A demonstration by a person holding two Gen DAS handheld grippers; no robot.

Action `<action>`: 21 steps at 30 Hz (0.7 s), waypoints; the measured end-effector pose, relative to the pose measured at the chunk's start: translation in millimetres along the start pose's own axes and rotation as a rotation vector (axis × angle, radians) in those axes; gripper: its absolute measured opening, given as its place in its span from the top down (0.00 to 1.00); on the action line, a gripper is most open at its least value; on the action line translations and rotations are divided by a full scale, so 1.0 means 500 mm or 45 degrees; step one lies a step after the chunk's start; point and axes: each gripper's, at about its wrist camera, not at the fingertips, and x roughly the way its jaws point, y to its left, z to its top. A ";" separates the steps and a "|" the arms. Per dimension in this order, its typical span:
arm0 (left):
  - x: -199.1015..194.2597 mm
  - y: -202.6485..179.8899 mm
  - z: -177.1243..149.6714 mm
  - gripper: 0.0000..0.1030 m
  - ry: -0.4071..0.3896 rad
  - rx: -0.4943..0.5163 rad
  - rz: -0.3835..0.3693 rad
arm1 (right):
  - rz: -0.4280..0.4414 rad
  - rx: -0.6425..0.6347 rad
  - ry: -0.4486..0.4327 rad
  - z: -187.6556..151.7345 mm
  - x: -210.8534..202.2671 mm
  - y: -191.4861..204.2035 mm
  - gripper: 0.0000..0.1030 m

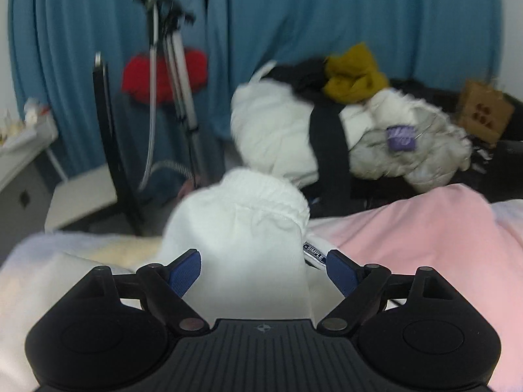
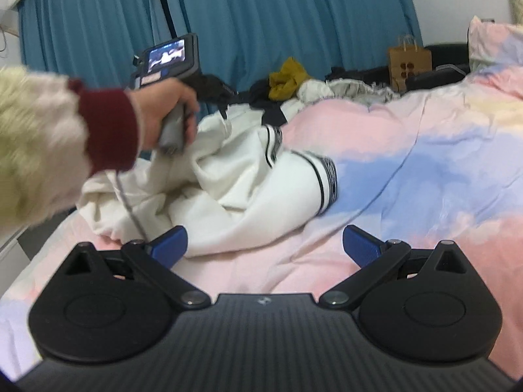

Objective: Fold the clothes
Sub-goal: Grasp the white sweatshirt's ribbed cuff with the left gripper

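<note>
Left jaws apart, white garment (image 1: 242,228) between

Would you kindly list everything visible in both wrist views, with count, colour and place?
white garment: one, white with black-striped cuffs, crumpled on the duvet
duvet: one, pastel pink and blue, covering the bed
clothes pile: one, white, black and mustard, beyond the bed
paper bag: one, brown, behind the pile
curtains: blue, at the back
tripod: one, silver, before the curtains
left tool: open, white fabric between its fingers
right tool: open, above the duvet
left hand: gripping the left tool's handle
</note>
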 end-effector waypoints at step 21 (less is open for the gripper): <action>-0.578 0.266 -0.216 0.92 -0.361 -0.029 -0.413 | -0.025 -0.021 -0.275 0.038 -0.097 -0.018 0.00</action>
